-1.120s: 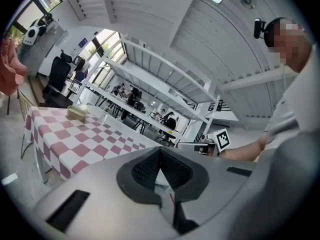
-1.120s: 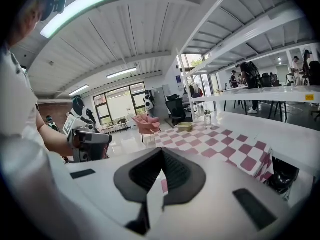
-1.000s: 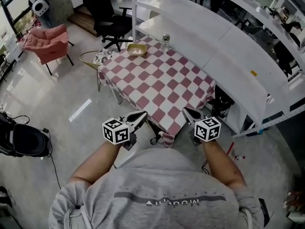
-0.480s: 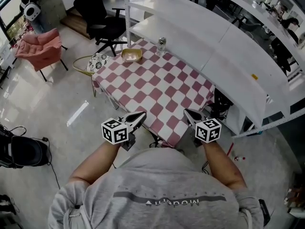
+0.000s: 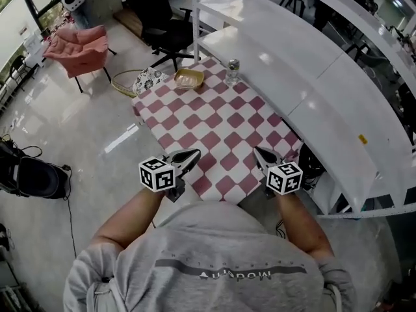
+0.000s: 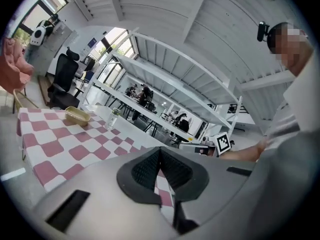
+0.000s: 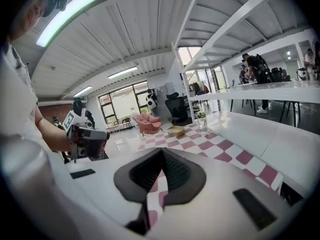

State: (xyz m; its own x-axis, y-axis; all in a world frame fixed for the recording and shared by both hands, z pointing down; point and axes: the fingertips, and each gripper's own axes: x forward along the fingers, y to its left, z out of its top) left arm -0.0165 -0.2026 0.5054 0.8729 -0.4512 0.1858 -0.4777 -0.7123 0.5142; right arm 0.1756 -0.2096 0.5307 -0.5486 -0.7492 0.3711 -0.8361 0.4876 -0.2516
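Now, how do the jaws of the left hand-held gripper (image 5: pixel 194 153) stand?

They are pressed together with nothing between them. In the left gripper view the two black pads (image 6: pixel 145 169) meet in one line. It hangs in the air just over the near left edge of the worktop with the red-and-white checked cloth (image 5: pixel 224 119).

And the right hand-held gripper (image 5: pixel 258 151)?

Equally closed and empty. It is held over the near right part of the same worktop, well apart from the left one, and both point toward the far end.

What lies on the cloth?

At the far end there is a shallow yellowish rectangular dish (image 5: pixel 189 78) and, just beside it on the right, a small clear jar (image 5: pixel 233 70). Both are well apart from the grippers. A long white shelf unit (image 5: pixel 286 57) runs just beside the worktop's right side, and a pink armchair (image 5: pixel 77 43) stands on the glossy floor (image 5: pixel 78 129) to the left.
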